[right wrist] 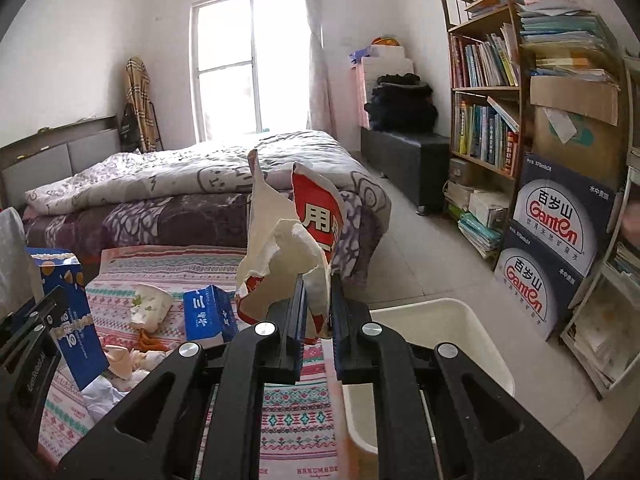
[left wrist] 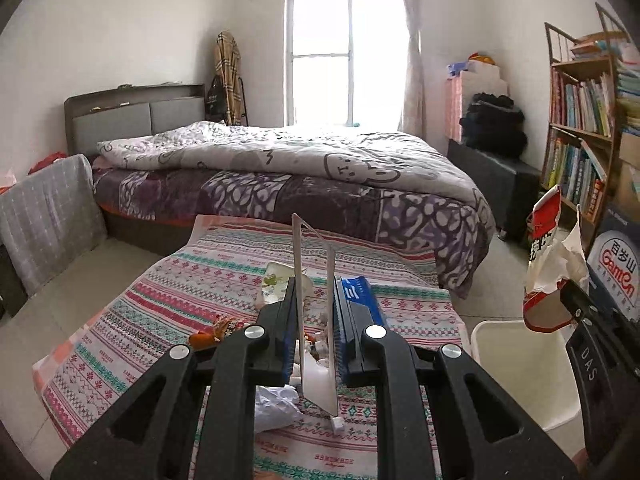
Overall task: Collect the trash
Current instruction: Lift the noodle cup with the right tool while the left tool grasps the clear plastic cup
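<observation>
Both grippers are loaded: the left gripper (left wrist: 316, 320) has its fingers pinching a flattened blue carton (right wrist: 72, 312) above the littered worktop (left wrist: 168, 292), the right gripper (right wrist: 316, 312) pinching a torn red-and-white bag (right wrist: 296, 240), beside the white bin (right wrist: 440, 332), presumably for dropping.

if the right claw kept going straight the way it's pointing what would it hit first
Probably the bed. The right claw, shut on the torn red and white bag, points over the patterned table cloth toward the bed's near side. Depth is unclear.
</observation>
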Tool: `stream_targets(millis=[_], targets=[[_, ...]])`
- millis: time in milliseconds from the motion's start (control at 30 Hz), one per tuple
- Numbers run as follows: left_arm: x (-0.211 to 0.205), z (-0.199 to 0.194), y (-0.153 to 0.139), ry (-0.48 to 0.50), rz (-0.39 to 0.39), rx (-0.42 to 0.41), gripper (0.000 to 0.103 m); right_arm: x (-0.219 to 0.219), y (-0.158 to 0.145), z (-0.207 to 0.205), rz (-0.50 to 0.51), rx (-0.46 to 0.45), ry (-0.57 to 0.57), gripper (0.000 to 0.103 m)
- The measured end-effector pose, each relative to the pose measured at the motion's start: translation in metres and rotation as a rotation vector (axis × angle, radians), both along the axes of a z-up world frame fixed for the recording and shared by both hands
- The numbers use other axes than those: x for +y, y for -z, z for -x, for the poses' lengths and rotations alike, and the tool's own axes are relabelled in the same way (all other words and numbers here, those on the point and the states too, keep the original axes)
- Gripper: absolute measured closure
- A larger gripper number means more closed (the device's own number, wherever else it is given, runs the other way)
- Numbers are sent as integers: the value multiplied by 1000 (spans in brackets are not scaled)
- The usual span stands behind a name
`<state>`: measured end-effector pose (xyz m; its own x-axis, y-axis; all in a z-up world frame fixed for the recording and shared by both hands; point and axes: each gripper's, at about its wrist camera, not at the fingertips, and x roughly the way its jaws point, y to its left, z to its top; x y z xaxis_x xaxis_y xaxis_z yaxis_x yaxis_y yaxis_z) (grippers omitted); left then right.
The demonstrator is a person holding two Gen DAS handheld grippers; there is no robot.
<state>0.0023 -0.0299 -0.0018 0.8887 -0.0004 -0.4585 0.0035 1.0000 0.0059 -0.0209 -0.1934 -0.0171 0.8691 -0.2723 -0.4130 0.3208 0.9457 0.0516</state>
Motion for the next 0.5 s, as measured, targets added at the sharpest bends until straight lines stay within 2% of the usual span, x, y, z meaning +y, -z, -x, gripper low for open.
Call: stream_targets(millis=[300, 500], targets=[[-9, -3, 2, 14, 11, 18, 87, -5, 1, 5, 15, 0, 24, 93], [-23, -2, 3, 40, 14, 20, 86, -24, 4, 8, 15, 24, 69, 92]])
